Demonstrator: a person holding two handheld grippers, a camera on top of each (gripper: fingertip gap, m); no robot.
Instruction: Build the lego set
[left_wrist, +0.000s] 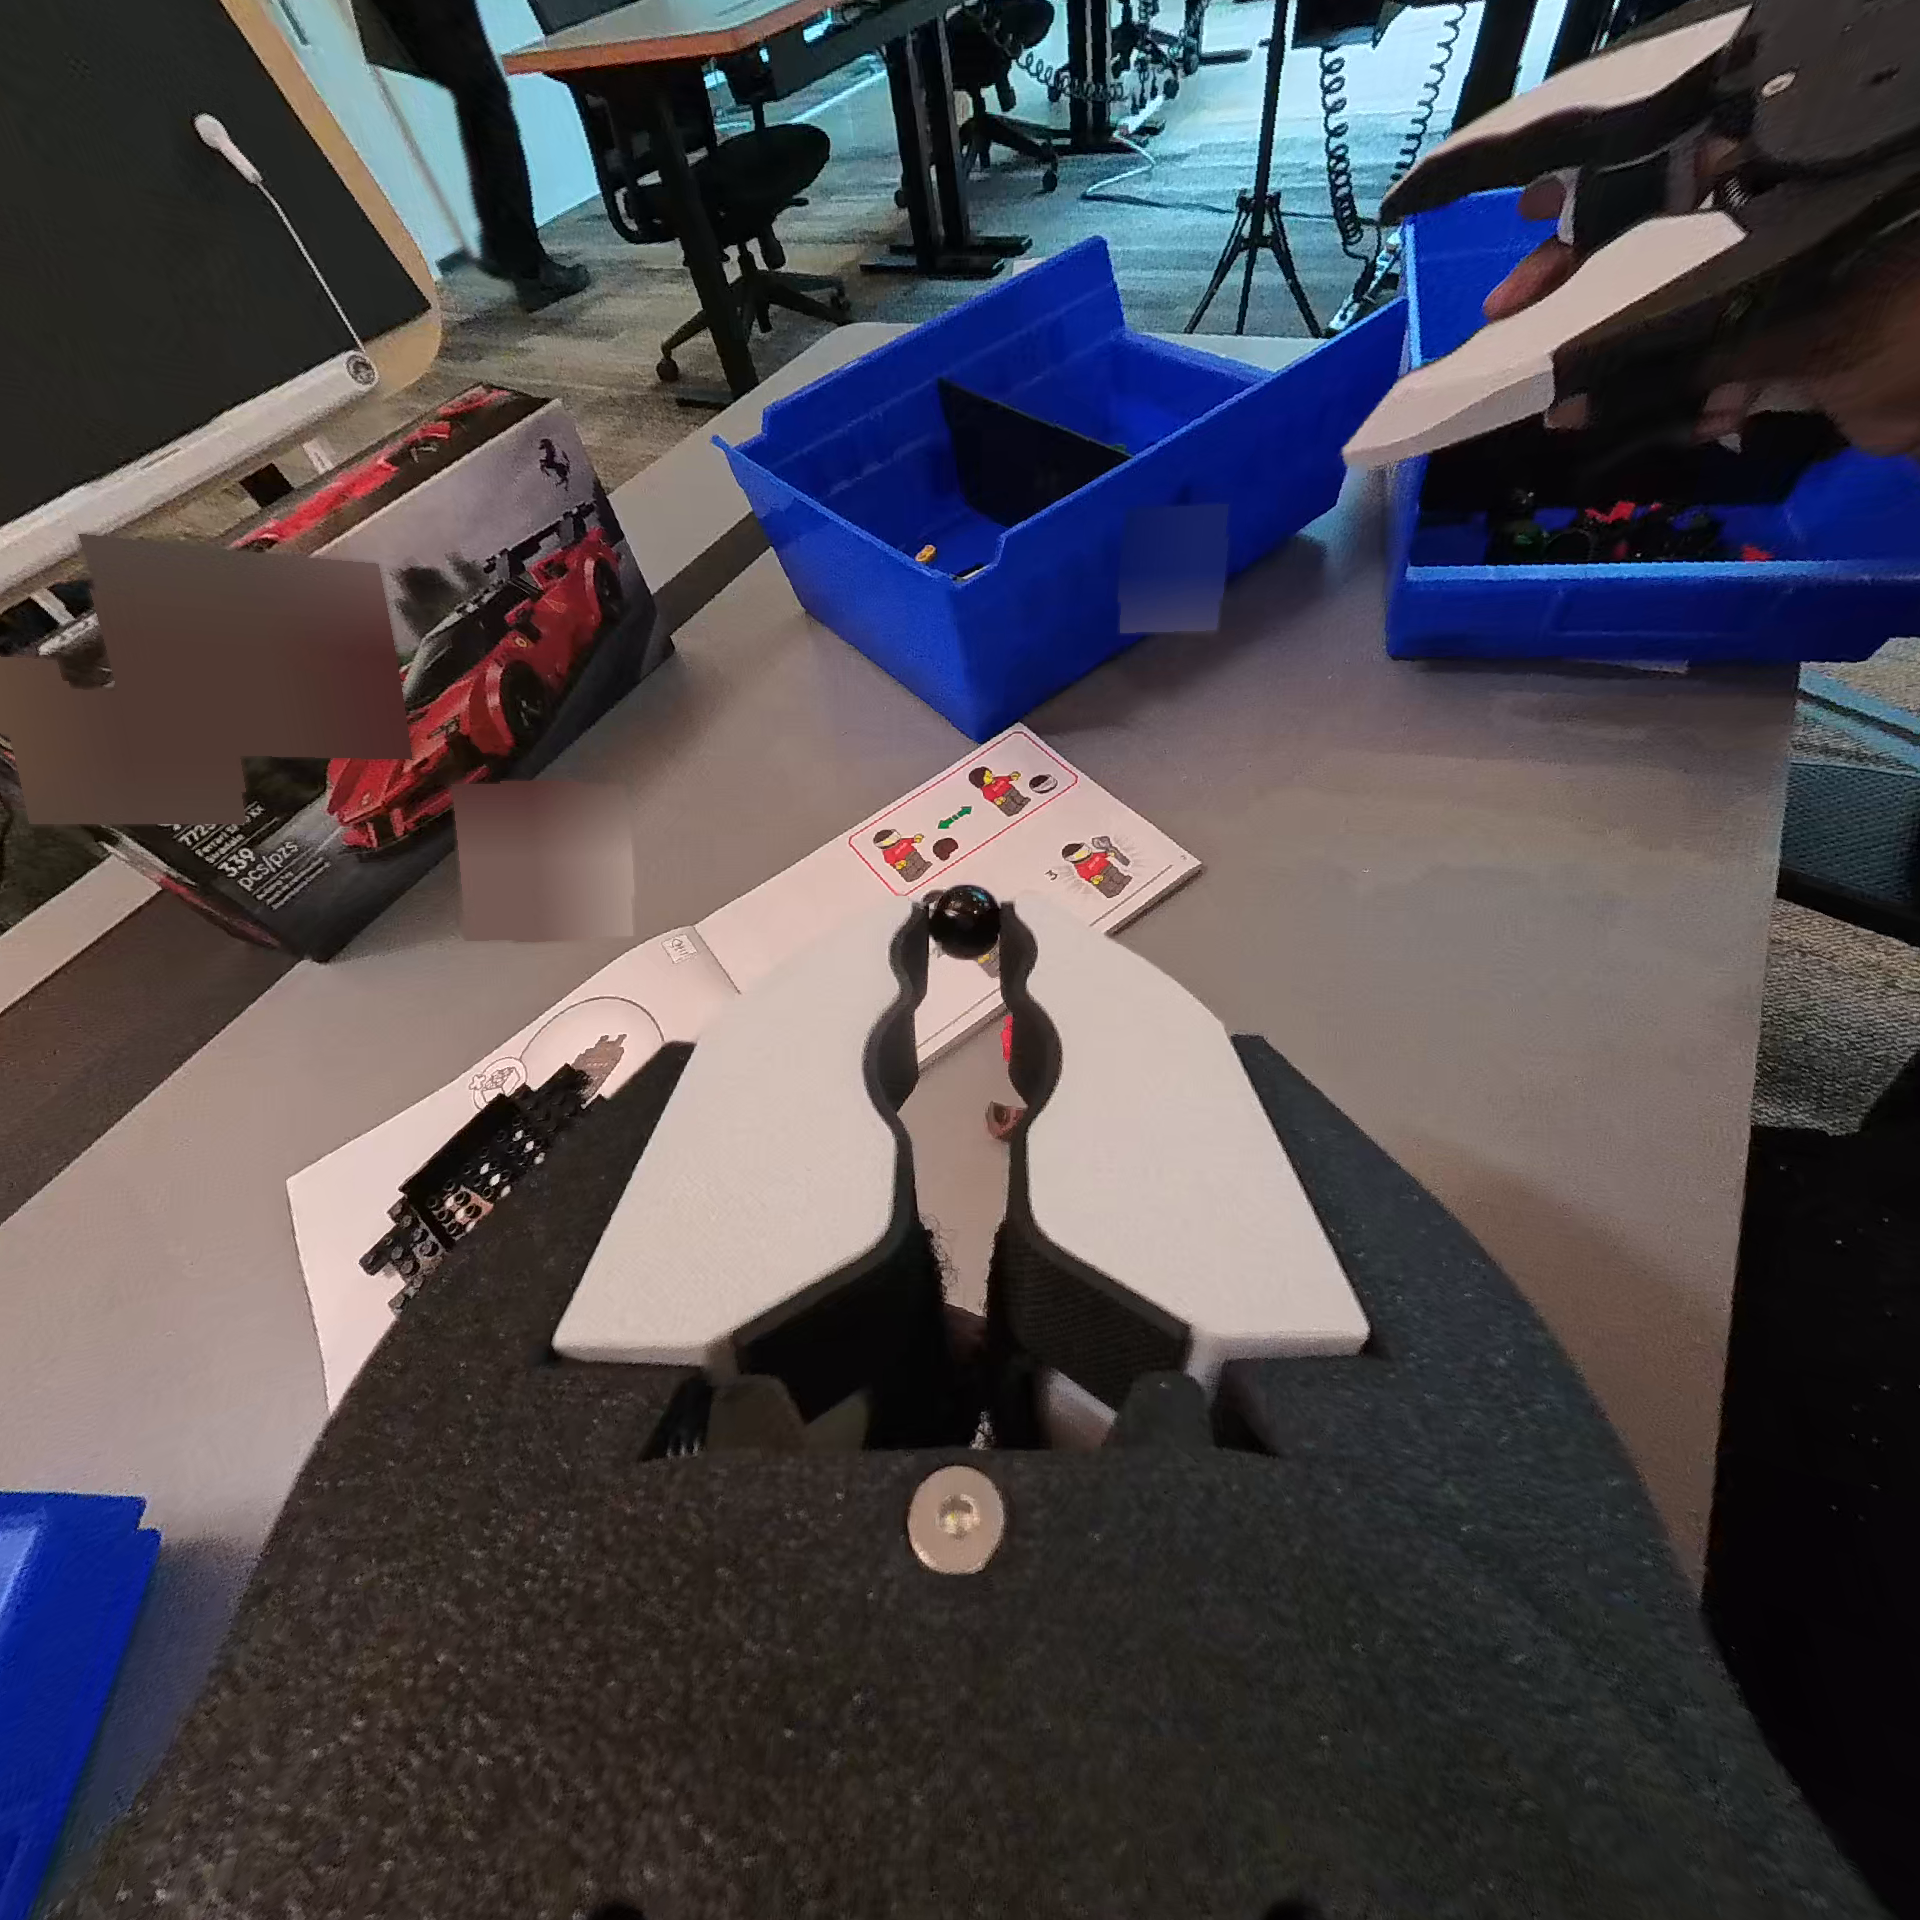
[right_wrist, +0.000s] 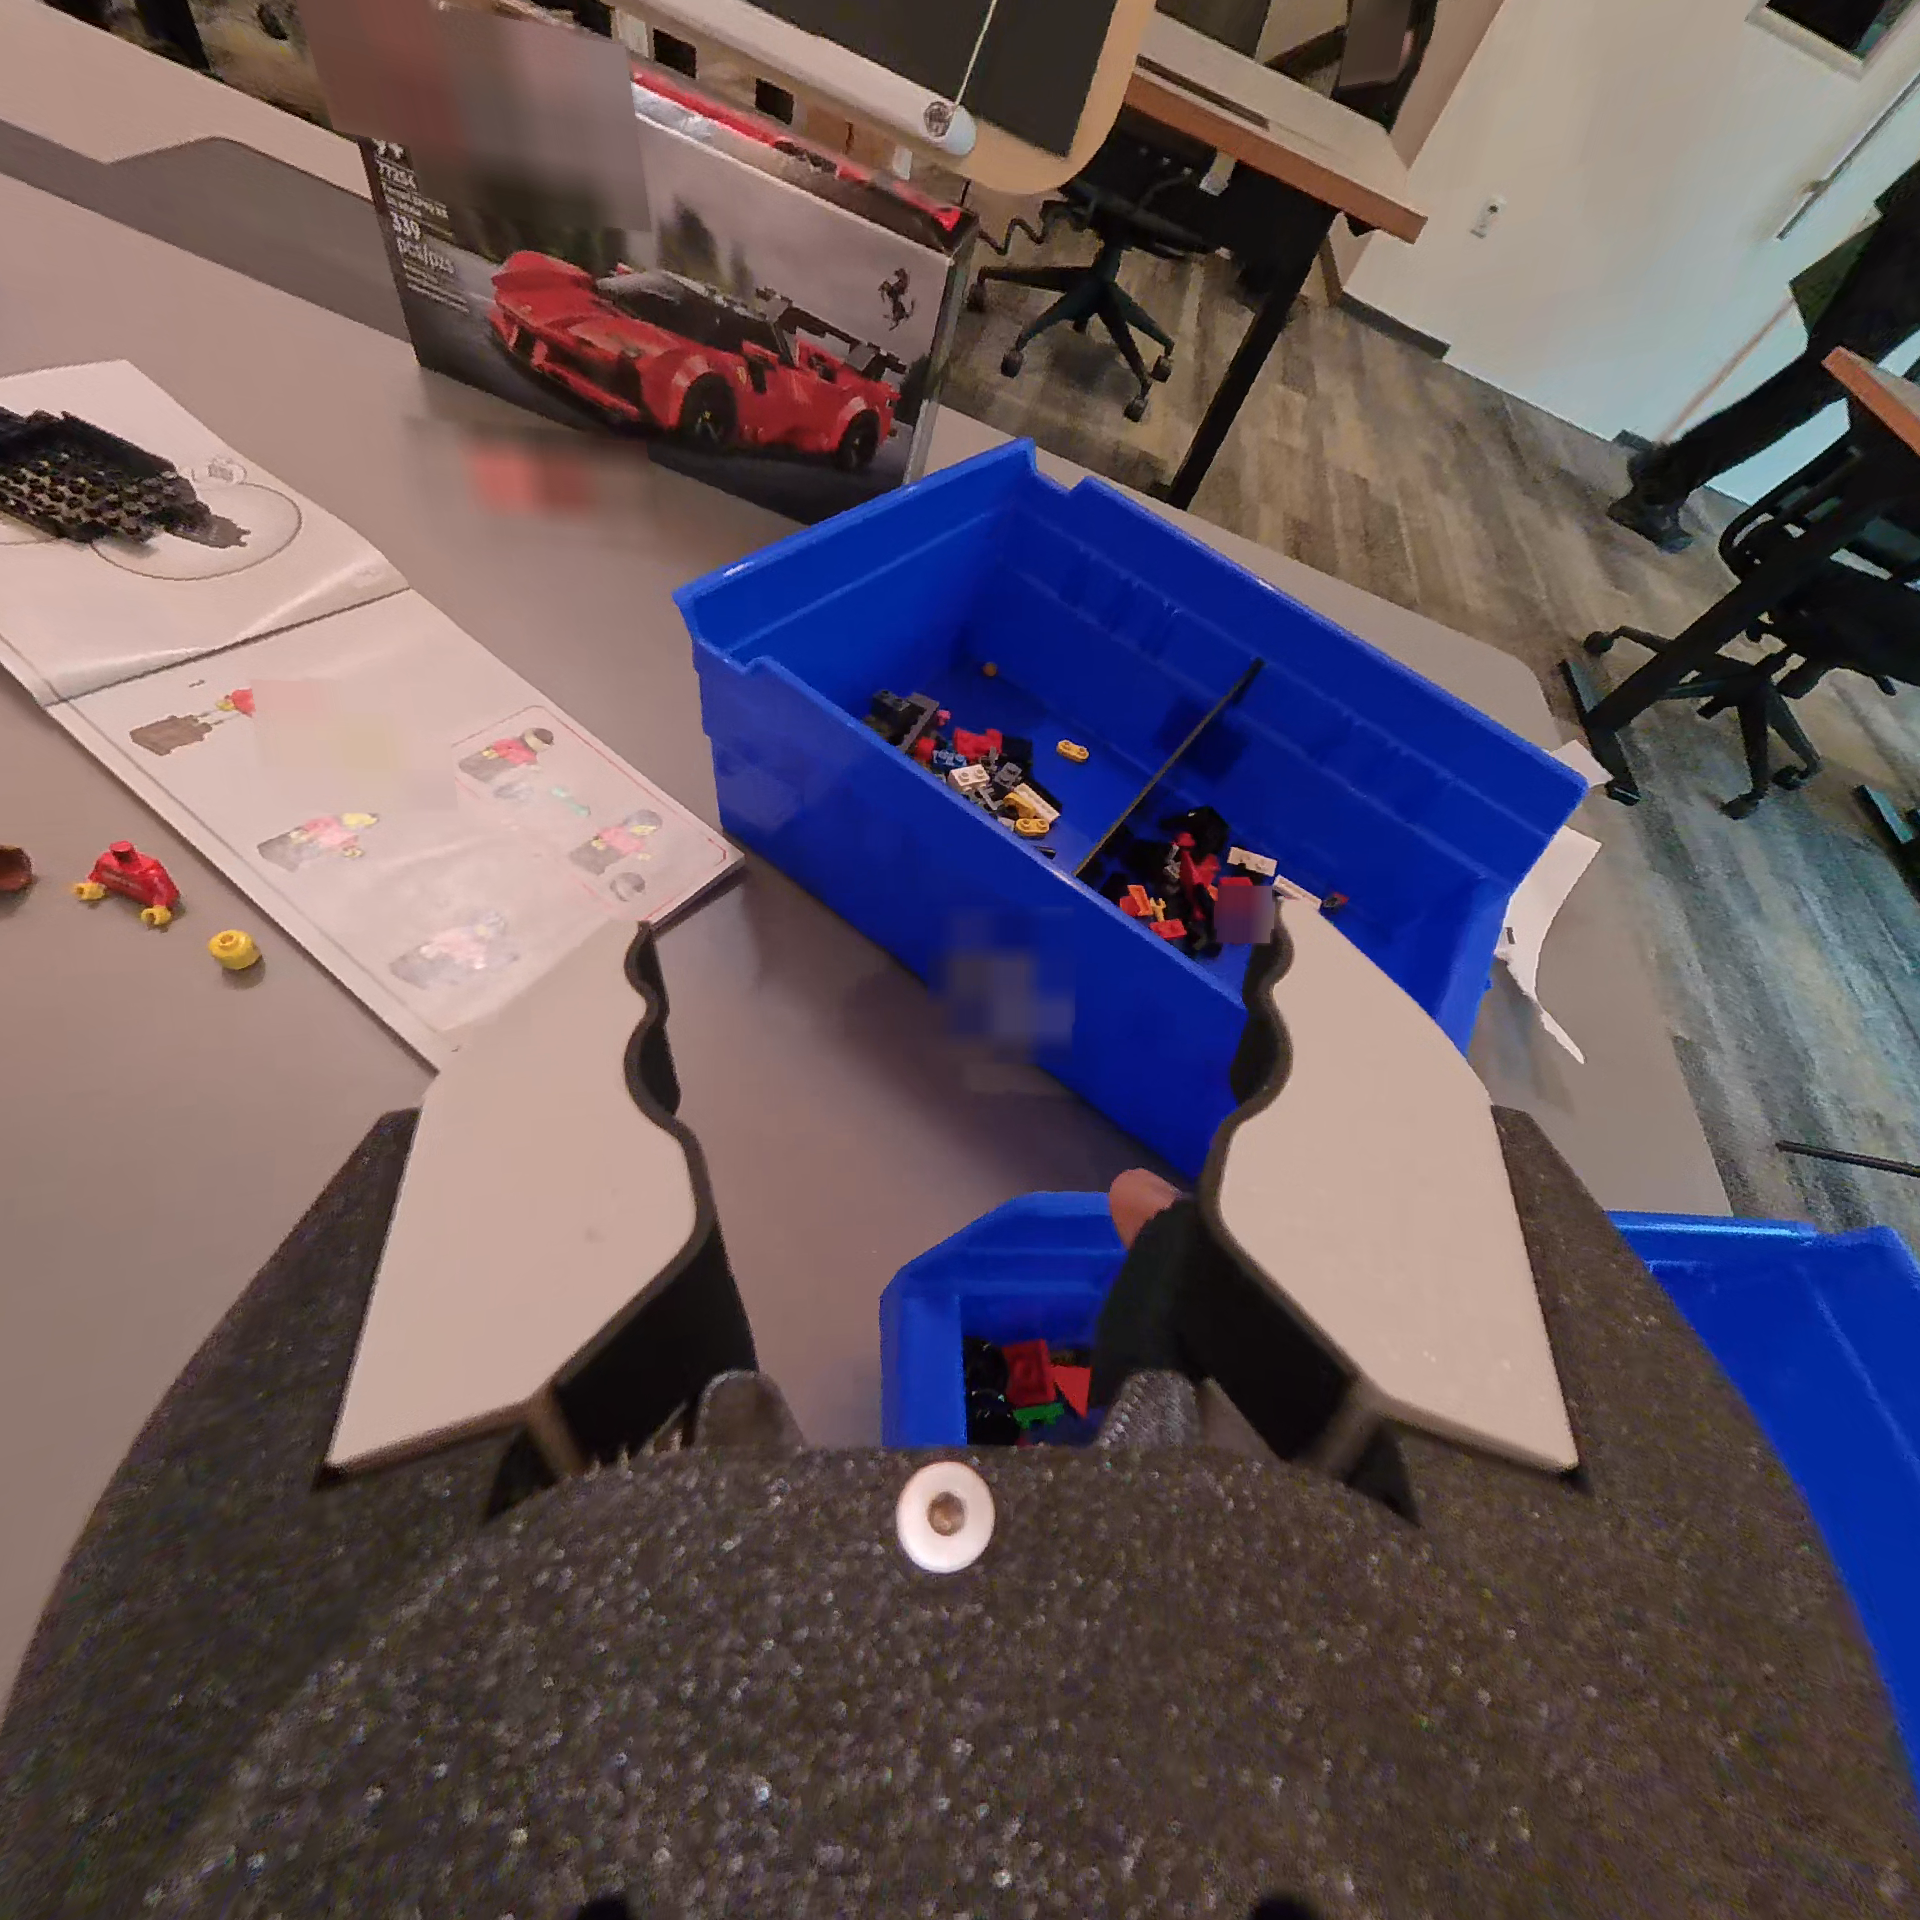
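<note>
A grey tabletop (left_wrist: 1455, 935) fills both views, with office chairs and desks behind it.

At its far left stands a cardboard set box (right_wrist: 665, 312) picturing a red car. Beside it sits a large blue bin (right_wrist: 935, 935), split by a black divider into two compartments, each with a loose heap of small bricks. A second blue bin (left_wrist: 1621, 603) lies to its right, also holding bricks.

An open instruction booklet (left_wrist: 1039, 821) lies flat in front of the box, and a partly built black brick assembly (left_wrist: 468, 1195) rests on its near page.

The right hand-held gripper (right_wrist: 956, 966) hovers over the second bin with its jaws spread wide and nothing between them.

The left hand-held gripper (left_wrist: 961, 920) hangs above the booklet, its jaws nearly together and pinching a small round glossy black piece (left_wrist: 961, 916) at the very fingertips; both tips press on its sides.

On the tabletop near the booklet's edge lie a red minifigure torso (right_wrist: 130, 878), a yellow head piece (right_wrist: 234, 948) and a brown piece (right_wrist: 12, 868), all apart from one another.

Because the black piece is smooth, rounded and held only at the tips, it would likely slip or pop out under uneven pressure. Steady squeeze, slow travel and keeping it level seem wise.
</note>
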